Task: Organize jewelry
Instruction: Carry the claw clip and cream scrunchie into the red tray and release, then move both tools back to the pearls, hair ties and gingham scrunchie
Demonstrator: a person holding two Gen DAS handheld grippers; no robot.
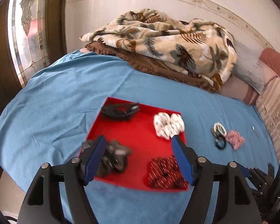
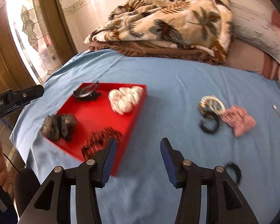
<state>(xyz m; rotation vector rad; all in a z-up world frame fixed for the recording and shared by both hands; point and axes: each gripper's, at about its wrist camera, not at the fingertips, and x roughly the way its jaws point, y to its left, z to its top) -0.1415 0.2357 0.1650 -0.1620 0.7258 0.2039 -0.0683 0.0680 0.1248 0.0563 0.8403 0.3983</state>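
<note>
A red tray (image 1: 140,138) lies on a blue sheet (image 1: 65,93) spread over a bed. The tray holds 4 things, one toward each corner: a black hair clip (image 1: 120,110) at the far left, a white patterned scrunchie (image 1: 168,125) at the far right, a grey fuzzy scrunchie (image 1: 115,158) at the near left, and a dark red scrunchie with white dashes (image 1: 164,173) at the near right.

Right of the tray, well apart from it on the sheet, sits a small cluster: a black-and-white patterned scrunchie (image 2: 211,103) at the far side, a thin black hair tie (image 2: 209,124) touching it on the near side, and a pink-and-white scrunchie (image 2: 239,120) just to their right. Another black hair tie (image 2: 234,170) lies nearer, by the right tool's right finger. A small thin metal item (image 2: 278,112) lies further right; it is too small to identify.

The left tool (image 1: 138,149) hangs above the near part of the tray with its fingers spread and nothing between them. The right tool (image 2: 138,149) is above the sheet just off the tray's near right corner, fingers likewise apart and empty. Both views are slightly blurred.

At the far end of the bed, a palm-print blanket (image 1: 168,43) is heaped on a brown blanket (image 1: 149,63). A stained-glass window (image 1: 26,28) is on the left.
</note>
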